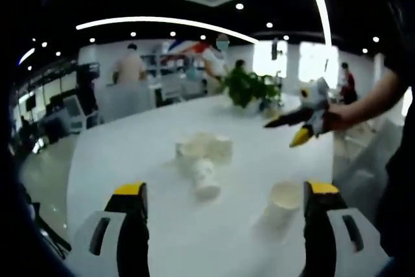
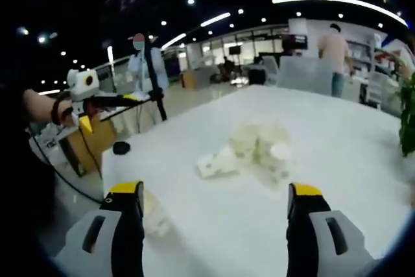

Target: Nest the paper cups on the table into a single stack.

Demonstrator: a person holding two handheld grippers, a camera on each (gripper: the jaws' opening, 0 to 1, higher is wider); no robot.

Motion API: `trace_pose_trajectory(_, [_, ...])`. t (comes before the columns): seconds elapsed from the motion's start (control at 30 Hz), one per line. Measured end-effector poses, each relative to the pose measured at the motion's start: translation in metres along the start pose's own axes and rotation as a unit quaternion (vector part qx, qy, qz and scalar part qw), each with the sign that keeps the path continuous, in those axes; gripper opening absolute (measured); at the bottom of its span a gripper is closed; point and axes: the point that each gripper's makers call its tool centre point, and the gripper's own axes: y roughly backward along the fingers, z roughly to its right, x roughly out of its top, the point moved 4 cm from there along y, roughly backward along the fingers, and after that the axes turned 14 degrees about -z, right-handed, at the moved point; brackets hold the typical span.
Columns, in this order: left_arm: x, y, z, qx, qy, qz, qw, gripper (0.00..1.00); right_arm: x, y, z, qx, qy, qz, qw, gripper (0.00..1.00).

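White paper cups (image 1: 202,154) are seen gathered in a loose cluster near the middle of the white table (image 1: 130,154) in the left gripper view, one of them lying on its side with its base toward the camera; whether anything is held inside them cannot be told. A single paper cup (image 1: 283,204) is seen standing apart on the right, just beside the inner face of the left gripper's (image 1: 224,209) right jaw. The left gripper's jaws are spread wide with nothing between them, and the cluster lies ahead of them, well apart. A potted plant (image 1: 249,87) is seen at the table's far edge, and the right gripper (image 1: 305,124) is held above the table on the right. In the right gripper view, the other gripper (image 2: 104,105) is seen at the left, a small black object (image 2: 121,148) lies near the table's edge, and the blurred cluster of cups (image 2: 253,150) lies ahead of the right gripper (image 2: 214,215), whose jaws are likewise spread and unloaded.
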Motion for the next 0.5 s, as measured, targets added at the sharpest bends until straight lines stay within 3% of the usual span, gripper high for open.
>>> trace_pose_trajectory(0.17, [-0.002, -0.004, 0.004, -0.009, 0.002, 0.006, 0.9999, 0.99, 0.008, -0.013, 0.005, 0.031, -0.017, 0.022, 0.9992, 0.93])
trace_pose_trajectory(0.3, [-0.008, -0.006, 0.007, -0.013, 0.008, -0.001, 0.9999, 0.99, 0.009, -0.031, 0.012, 0.036, -0.022, 0.009, 0.9991, 0.9])
trace_pose_trajectory(0.4, [-0.009, -0.005, 0.007, -0.011, 0.005, -0.003, 0.9999, 0.99, 0.013, -0.042, 0.009, 0.056, -0.021, 0.008, 0.9982, 0.88])
trace_pose_trajectory(0.47, [-0.012, -0.005, 0.006, -0.007, 0.006, -0.005, 0.9999, 0.99, 0.016, -0.052, 0.001, 0.094, -0.014, 0.003, 0.9955, 0.85])
trace_pose_trajectory(0.5, [-0.013, -0.005, 0.004, -0.005, 0.008, -0.005, 0.9999, 0.99, 0.017, -0.055, 0.003, 0.089, -0.01, 0.003, 0.996, 0.84])
